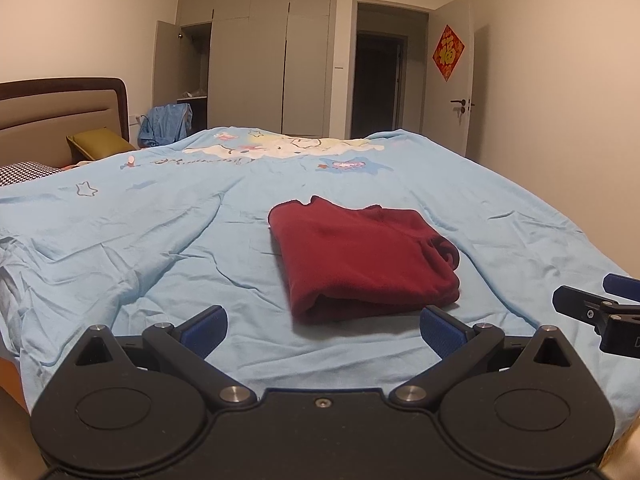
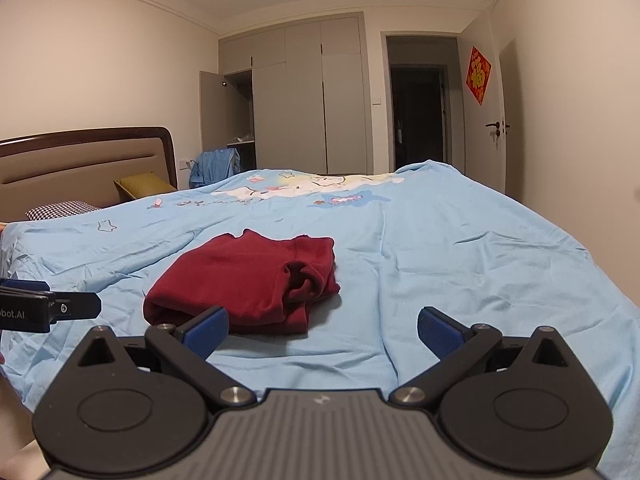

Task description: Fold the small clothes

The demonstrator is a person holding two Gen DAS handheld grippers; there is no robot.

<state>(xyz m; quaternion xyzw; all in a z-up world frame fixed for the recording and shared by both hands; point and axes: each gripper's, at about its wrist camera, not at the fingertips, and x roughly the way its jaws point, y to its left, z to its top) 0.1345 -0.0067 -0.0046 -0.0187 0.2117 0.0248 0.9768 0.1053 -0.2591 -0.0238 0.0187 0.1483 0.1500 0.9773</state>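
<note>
A dark red garment [image 1: 360, 256] lies folded in a compact rectangle on the light blue bed cover [image 1: 140, 240]; it also shows in the right wrist view [image 2: 248, 280]. My left gripper [image 1: 323, 330] is open and empty, just in front of the garment's near edge, above the cover. My right gripper [image 2: 323, 330] is open and empty, to the right of the garment, its left finger [image 2: 206, 330] near the garment's front corner. The right gripper also shows at the right edge of the left wrist view [image 1: 596, 308], and the left gripper at the left edge of the right wrist view [image 2: 44, 308].
The bed's headboard [image 1: 60, 112] and pillows [image 1: 100, 144] are at the far left. A wardrobe [image 1: 280, 60] with one open door, a blue cloth heap [image 1: 166, 124] and an open room door [image 1: 452, 76] stand beyond the bed. The bed's near edge lies under my grippers.
</note>
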